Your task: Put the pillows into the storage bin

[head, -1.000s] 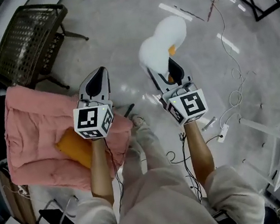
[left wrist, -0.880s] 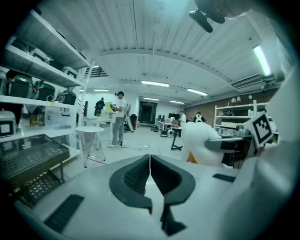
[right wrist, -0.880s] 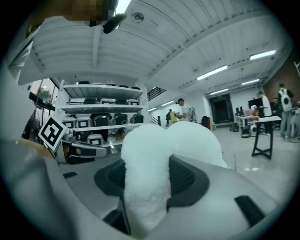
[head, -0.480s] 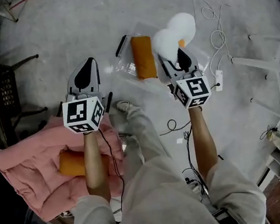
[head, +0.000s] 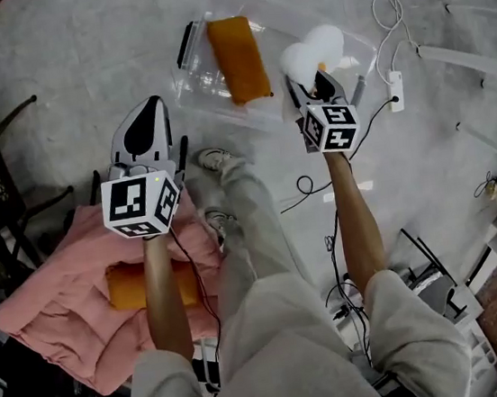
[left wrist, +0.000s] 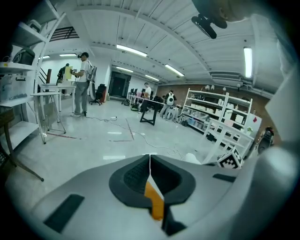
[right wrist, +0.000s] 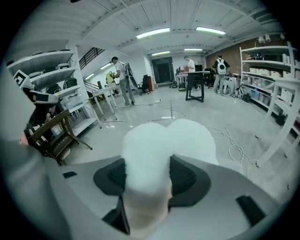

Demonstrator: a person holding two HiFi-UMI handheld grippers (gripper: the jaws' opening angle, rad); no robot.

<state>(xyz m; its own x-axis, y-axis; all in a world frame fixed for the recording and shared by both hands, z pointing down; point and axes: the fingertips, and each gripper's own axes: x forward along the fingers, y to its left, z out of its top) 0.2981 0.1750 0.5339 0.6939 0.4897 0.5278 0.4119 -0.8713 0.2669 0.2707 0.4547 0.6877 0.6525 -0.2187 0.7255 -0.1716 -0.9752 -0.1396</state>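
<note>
Right tongs (head: 311, 85): pinching the white pillow (head: 313, 51), pads sunk into its soft middle, over the right end of the storage bin (head: 198, 74).
Left tongs (head: 148, 108): pressed together with nothing between them, above the floor just beside the bin.
Orange pillow (head: 239, 58): lying inside the clear bin.
Second orange pillow (head: 131, 286): on the pink blanket (head: 45, 306) on the floor.

Clear storage bin (head: 200, 86) holds one orange pillow (head: 239, 58), flat. At bin's right end, white pillow (head: 315, 48) clamped in right gripper (head: 310, 82). Outside, well apart: second orange pillow (head: 129, 287).
</note>
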